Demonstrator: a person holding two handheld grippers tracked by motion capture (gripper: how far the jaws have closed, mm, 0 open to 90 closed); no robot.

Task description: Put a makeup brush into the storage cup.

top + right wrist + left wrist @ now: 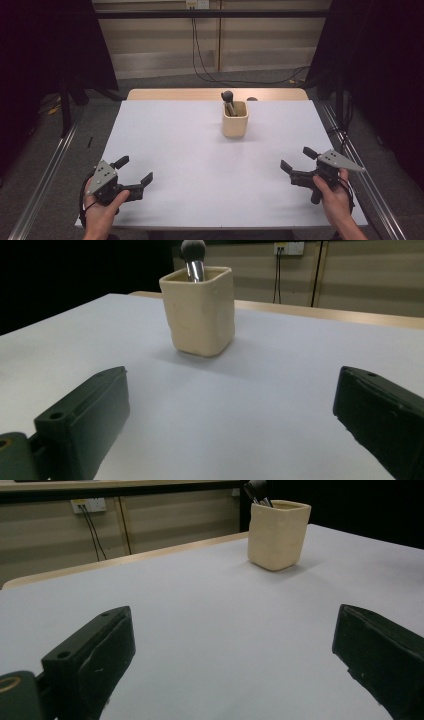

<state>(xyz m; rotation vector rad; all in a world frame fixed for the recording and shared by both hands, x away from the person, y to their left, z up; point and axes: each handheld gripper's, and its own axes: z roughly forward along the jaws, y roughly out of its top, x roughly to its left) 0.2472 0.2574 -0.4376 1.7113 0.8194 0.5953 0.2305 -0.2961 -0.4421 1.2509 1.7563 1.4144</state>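
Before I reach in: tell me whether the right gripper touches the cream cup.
Apart. The high view shows bare table between the right gripper and the cream cup.

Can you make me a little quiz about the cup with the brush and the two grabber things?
1. True or false: the cream cup is lying on its side.
2. What stands in the cup? A) a spoon B) a makeup brush C) a pencil
3. Fill in: both the left gripper and the right gripper have their jaws ____.

Key
1. False: it stands upright on the white table.
2. B: its dark, round head sticks out above the rim.
3. Open, with nothing between them; both are near the table's front corners, far from the cup.
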